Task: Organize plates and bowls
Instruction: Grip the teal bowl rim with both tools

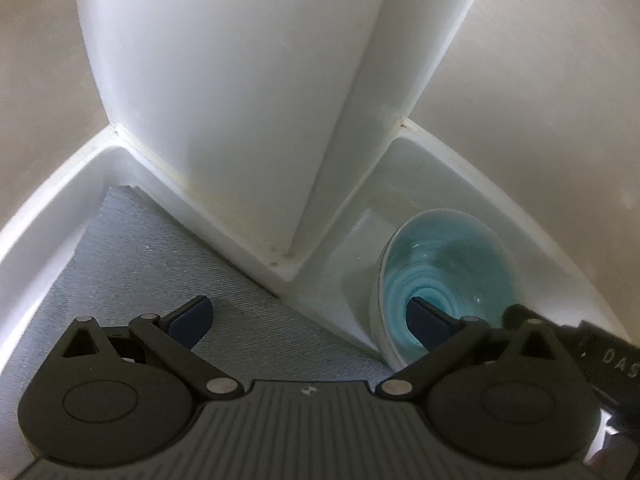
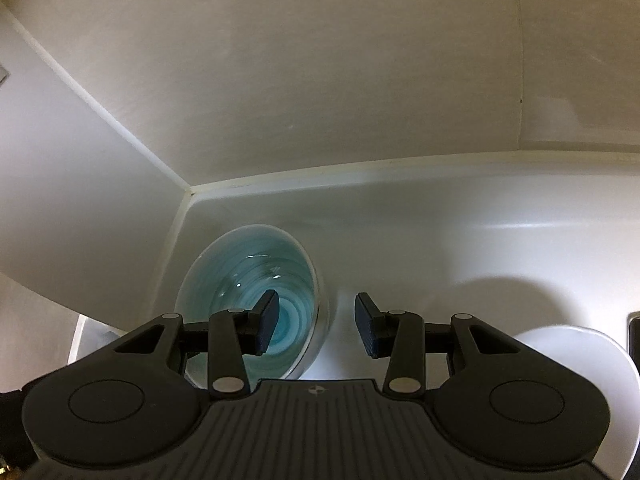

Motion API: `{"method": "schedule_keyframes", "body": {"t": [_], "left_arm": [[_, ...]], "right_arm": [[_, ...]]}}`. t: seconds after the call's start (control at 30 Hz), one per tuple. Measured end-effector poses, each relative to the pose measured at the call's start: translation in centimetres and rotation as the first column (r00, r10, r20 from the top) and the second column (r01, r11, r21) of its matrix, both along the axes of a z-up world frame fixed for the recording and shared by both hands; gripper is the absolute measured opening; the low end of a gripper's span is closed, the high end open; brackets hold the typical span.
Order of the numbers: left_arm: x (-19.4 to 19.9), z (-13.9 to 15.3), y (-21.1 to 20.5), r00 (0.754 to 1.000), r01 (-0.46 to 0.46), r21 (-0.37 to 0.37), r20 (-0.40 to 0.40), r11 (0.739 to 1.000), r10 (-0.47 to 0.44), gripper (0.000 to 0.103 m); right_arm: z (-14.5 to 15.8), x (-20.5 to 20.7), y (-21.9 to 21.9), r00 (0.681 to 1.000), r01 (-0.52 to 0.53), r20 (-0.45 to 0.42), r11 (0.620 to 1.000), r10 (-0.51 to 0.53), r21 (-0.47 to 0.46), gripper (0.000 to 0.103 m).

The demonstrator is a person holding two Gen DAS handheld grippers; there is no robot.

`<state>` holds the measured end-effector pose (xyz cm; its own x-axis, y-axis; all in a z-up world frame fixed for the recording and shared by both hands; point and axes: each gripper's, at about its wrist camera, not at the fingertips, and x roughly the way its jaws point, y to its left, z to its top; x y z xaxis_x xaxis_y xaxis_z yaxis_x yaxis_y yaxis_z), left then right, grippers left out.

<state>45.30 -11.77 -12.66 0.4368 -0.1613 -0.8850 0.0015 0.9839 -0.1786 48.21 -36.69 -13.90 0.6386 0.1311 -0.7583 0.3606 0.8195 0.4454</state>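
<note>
Bowl (image 2: 256, 280): turquoise-blue inside w/ swirling concentric rings, pale whitish rim. Plate (image 2: 576, 364): plain white, no pattern. Mat (image 1: 132, 264): grey-blue, fine diagonal weave lines. Shelf (image 2: 460, 216) & divider (image 1: 224, 92): glossy white, yellowish grime along seams. Left tool (image 1: 310, 318) & right tool (image 2: 316, 322): black frames, navy-blue pads, silver pivot pins.
</note>
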Motion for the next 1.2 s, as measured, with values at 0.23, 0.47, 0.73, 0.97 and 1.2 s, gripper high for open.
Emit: {"method": "schedule_keyframes", "body": {"t": [0.23,0.47,0.73,0.97,1.2], "left_arm": [[0.3,0.2,-1.0,1.0,0.005,-0.025,-0.001,1.0,-0.005,0.095],[0.8,0.2,-1.9,1.0,-0.012,-0.027,-0.021,1.0,0.012,0.08],[0.3,0.4,-2.5,0.999,-0.035,0.032,-0.011,0.999,0.035,0.059],[0.0,0.9,-2.1,0.998,0.005,-0.077,-0.065,0.997,-0.01,0.01],[0.3,1.2,-1.6,0.997,0.057,-0.113,-0.05,0.992,-0.063,0.011]], "right_arm": [[-0.3,-0.3,-0.1,1.0,-0.003,-0.009,1.0,0.004,0.013,0.044],[0.4,-0.4,-0.4,0.999,-0.037,-0.001,0.999,0.037,0.008,0.044],[0.2,-1.0,0.0,0.997,-0.077,-0.005,0.995,0.077,-0.056,0.012],[0.7,-1.7,0.4,0.995,-0.093,0.012,0.991,0.095,-0.098,0.01],[1.3,-2.8,0.1,0.995,-0.093,0.015,0.991,0.095,-0.095,0.01]]}}
